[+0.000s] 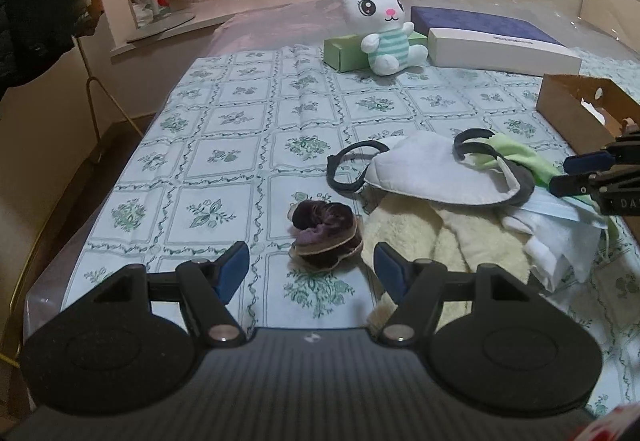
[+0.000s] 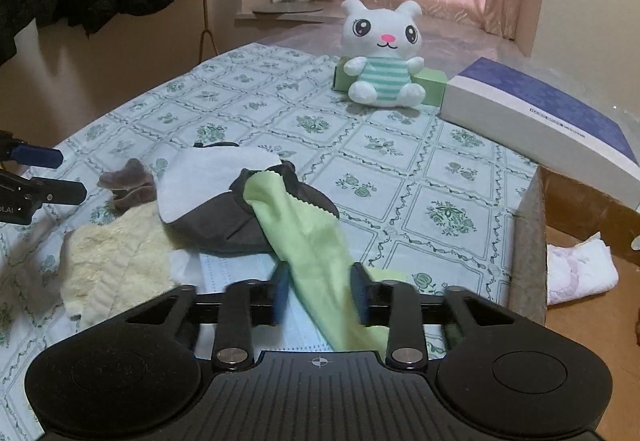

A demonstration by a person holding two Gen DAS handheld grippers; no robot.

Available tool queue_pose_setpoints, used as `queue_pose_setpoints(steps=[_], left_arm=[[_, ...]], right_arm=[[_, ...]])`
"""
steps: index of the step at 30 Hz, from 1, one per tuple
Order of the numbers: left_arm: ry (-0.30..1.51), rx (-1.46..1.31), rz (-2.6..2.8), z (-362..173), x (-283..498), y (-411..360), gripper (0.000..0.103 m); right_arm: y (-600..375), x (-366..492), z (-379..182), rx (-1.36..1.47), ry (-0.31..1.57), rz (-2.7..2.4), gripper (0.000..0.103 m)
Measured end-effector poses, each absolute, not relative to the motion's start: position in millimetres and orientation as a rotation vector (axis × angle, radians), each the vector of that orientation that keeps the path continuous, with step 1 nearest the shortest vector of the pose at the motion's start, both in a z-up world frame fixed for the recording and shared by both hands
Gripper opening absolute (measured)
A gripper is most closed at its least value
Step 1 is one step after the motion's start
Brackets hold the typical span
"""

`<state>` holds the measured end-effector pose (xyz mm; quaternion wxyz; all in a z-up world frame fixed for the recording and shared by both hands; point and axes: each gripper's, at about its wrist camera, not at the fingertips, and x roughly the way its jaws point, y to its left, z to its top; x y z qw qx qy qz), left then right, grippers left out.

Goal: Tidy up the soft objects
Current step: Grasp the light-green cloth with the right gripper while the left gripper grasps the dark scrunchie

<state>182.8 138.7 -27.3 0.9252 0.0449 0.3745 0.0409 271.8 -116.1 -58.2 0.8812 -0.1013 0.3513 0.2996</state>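
Observation:
A pile of soft things lies on the flowered bedspread: a white and grey eye mask [image 1: 432, 169] [image 2: 216, 177], a cream towel [image 1: 420, 237] [image 2: 116, 253], a pale blue face mask [image 1: 560, 207] [image 2: 240, 273] and a light green cloth [image 1: 520, 157] [image 2: 312, 241]. My right gripper [image 2: 320, 289] [image 1: 580, 173] is shut on the green cloth, which is bunched between its blue pads. A purple scrunchie [image 1: 326, 237] [image 2: 128, 185] sits left of the pile. My left gripper [image 1: 310, 247] [image 2: 60, 173] hovers open just short of it, one finger on each side.
A cardboard box [image 1: 576, 109] [image 2: 532, 241] stands at the right and holds a folded white cloth [image 2: 576, 273]. At the back sit a white plush rabbit [image 1: 384, 25] [image 2: 382, 57], a green carton [image 1: 344, 53] and a white and blue box [image 1: 500, 41] [image 2: 540, 113]. The bed's edge runs along the left.

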Motion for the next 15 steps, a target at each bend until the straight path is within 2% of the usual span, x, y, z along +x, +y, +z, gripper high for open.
queue_pose_setpoints(steps=[2, 3, 11, 15], left_arm=[[0.766, 0.097, 0.075, -30, 187, 139, 0.066], [0.769, 0.098, 0.072, -31, 189, 140, 0.066], [0.771, 0.121, 0.046, -41, 203, 142, 0.065], [0.776, 0.136, 0.029, -47, 211, 142, 0.059]], right_arm=[[-117, 276, -59, -0.199, 0.737, 0.631, 0.005], [-119, 277, -58, -0.192, 0.734, 0.628, 0.003], [-150, 283, -36, -0.055, 0.651, 0.534, 0.001], [-170, 285, -20, 0.025, 0.618, 0.494, 0.001]])
